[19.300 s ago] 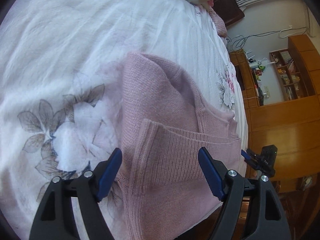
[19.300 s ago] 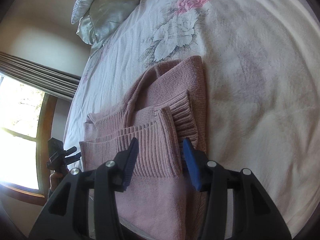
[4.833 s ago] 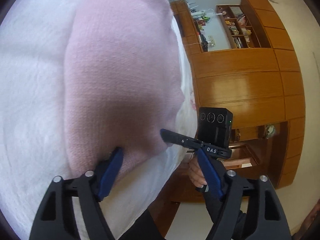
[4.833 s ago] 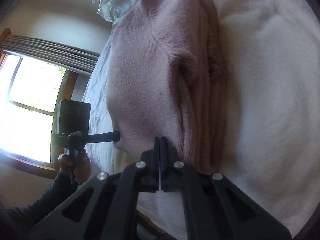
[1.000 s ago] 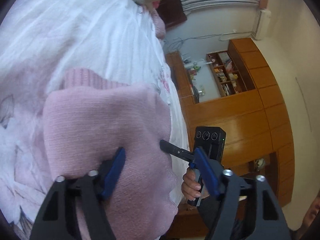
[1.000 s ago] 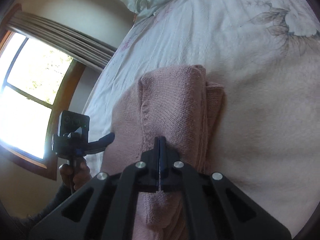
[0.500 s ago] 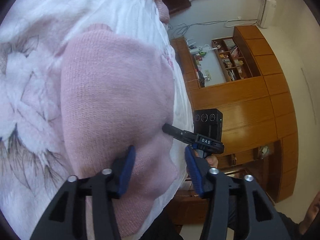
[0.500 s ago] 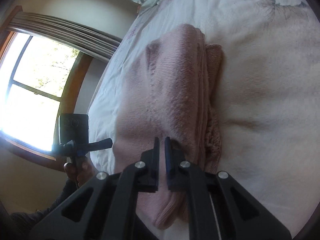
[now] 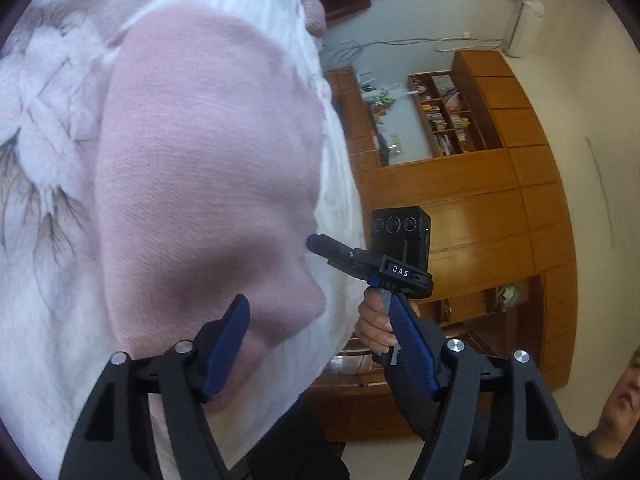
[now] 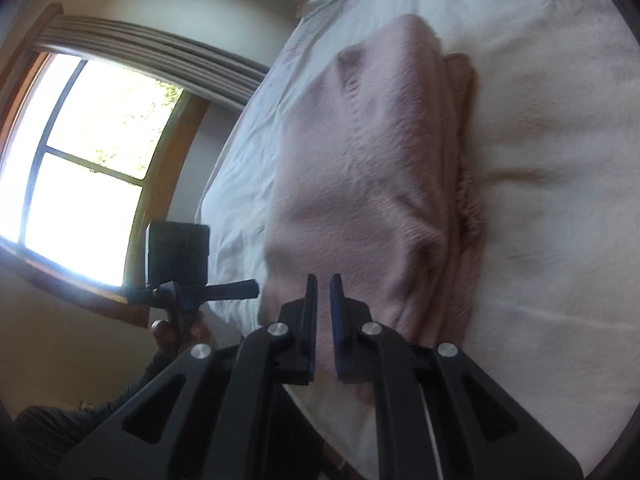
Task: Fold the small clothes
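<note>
Folded pink sweater [image 9: 208, 168] lying in a compact stack near the bed's [image 10: 560, 160] front edge, layered folds showing along its side in the right wrist view. Left gripper [image 9: 320, 344] spread wide, one blue pad over the sweater's near corner, the other out past the bed edge, gripping nothing. Right gripper [image 10: 324, 300] parted by a narrow gap just at the near hem, no cloth visibly pinched between the pads. Judged as the release at the close of the last fold, with the bundle looking finished. Next move likely calling for both tools to draw clear without snagging the knit, then perhaps a light press to flatten the bulging top layer.
</note>
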